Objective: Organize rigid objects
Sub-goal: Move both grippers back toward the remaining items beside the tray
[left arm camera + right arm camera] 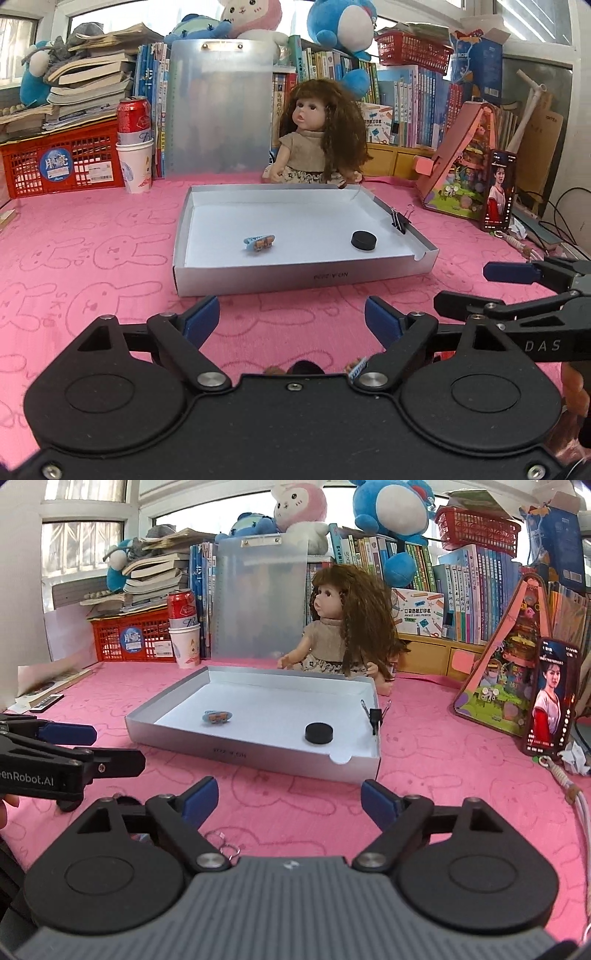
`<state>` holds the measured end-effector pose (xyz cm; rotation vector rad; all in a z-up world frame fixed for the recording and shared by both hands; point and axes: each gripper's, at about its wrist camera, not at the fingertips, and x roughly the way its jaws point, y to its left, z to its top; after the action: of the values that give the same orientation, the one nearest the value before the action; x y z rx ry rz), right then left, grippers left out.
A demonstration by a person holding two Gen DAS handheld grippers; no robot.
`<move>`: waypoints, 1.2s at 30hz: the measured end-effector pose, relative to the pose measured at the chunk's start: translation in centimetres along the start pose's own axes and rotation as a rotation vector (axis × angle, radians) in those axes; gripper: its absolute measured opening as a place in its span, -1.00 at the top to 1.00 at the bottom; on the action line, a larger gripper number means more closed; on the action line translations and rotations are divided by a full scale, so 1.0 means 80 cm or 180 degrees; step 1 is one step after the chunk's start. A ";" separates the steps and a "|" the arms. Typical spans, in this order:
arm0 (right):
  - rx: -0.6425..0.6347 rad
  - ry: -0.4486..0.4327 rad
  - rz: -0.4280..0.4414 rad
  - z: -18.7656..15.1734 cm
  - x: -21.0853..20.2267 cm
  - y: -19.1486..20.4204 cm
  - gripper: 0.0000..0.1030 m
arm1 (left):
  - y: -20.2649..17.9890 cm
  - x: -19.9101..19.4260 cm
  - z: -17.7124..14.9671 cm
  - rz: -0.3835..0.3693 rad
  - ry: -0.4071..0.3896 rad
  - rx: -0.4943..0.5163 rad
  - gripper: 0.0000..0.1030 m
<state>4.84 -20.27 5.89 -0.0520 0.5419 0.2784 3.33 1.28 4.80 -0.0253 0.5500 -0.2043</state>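
Both grippers, left (291,319) and right (290,799), wide open and empty, short of the tray (295,282); clip (259,242) and puck (364,240) already inside; key rings (223,843) lie just under right's fingers, nearer that hand.

Clip (259,243) left of puck (364,240) in tray (295,280).

Small objects (306,367) half hidden behind left gripper (291,319) body.

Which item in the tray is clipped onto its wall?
The black binder clip, clamped on the tray's right wall; the black puck and blue hair clip lie loose.
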 end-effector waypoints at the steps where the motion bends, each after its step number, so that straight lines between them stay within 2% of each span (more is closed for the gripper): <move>1: 0.0005 -0.0009 0.0003 -0.004 -0.001 0.001 -0.76 | 0.000 -0.003 -0.004 0.0014 -0.0019 -0.0001 -0.65; 12: -0.0140 0.0040 -0.0102 -0.043 -0.007 0.011 -0.76 | -0.002 -0.021 -0.044 0.0118 -0.0033 -0.0069 -0.68; 20: -0.0260 0.0017 0.0040 -0.055 -0.015 0.003 -0.76 | -0.014 -0.026 -0.074 0.0032 0.0055 -0.0149 -0.68; 24: -0.0317 0.0015 0.0097 -0.058 -0.017 -0.004 -0.76 | -0.024 -0.028 -0.079 -0.0005 0.0046 -0.0068 -0.68; 29: -0.0320 0.0002 0.0247 -0.061 -0.017 -0.016 -0.76 | -0.034 -0.026 -0.080 -0.0073 0.0045 -0.0011 -0.59; 36: -0.0453 0.0016 0.0299 -0.064 -0.014 -0.017 -0.70 | -0.042 -0.019 -0.083 -0.0098 0.0089 -0.0003 -0.44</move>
<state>1.72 -22.49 2.09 -0.1655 0.5297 0.4085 -1.98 -1.48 0.20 -0.0319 0.5780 -0.2346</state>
